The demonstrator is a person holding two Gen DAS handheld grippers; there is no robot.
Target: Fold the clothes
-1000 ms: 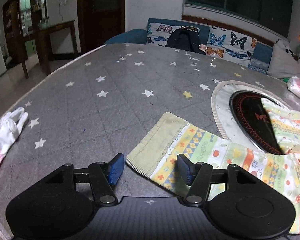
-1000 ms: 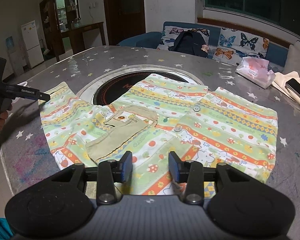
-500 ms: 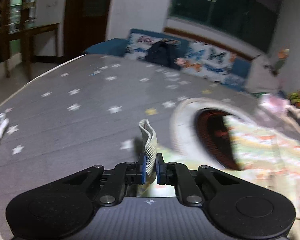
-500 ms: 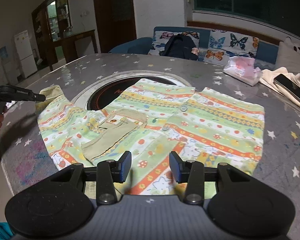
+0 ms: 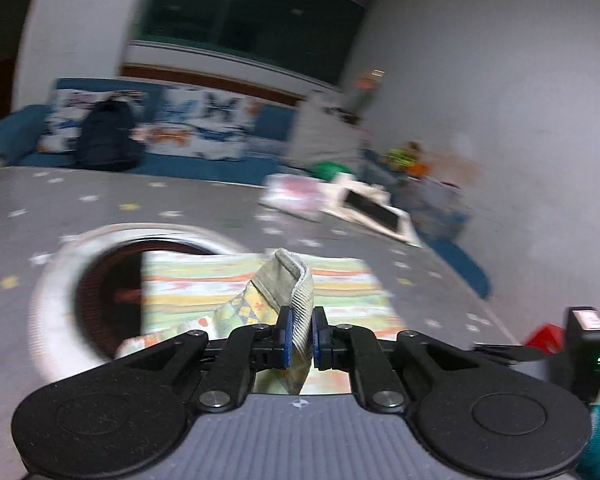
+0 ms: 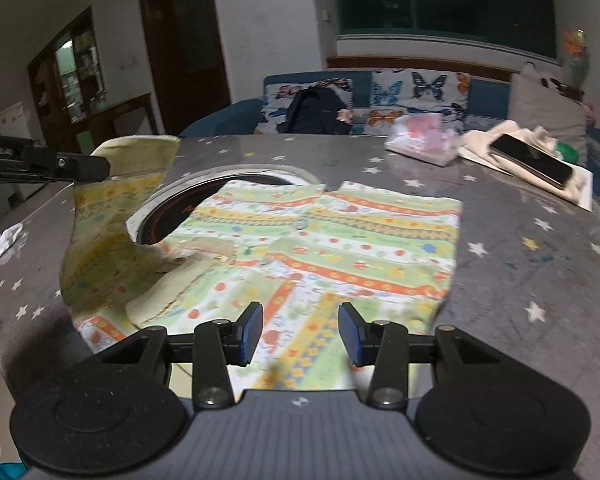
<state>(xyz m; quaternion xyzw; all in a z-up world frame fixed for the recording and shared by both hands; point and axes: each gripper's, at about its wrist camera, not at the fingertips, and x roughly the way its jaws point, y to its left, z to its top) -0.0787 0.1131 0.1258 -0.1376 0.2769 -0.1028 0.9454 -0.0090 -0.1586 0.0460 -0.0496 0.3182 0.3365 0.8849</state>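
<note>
A child's patterned shirt with green, orange and yellow stripes lies spread on the grey star-print table. My left gripper is shut on the ribbed beige cuff of the left sleeve. In the right wrist view the left gripper holds that sleeve lifted above the table at the left. My right gripper is open and empty, low over the shirt's near hem.
A round dark cooktop is set in the table, partly under the shirt. A tissue pack, a folded cloth with a phone and a white glove lie on the table. A sofa stands behind.
My left gripper closed on the sleeve cuff, lifted it and swung right toward the shirt's body. My right gripper stayed open and shifted slightly along the near hem.
</note>
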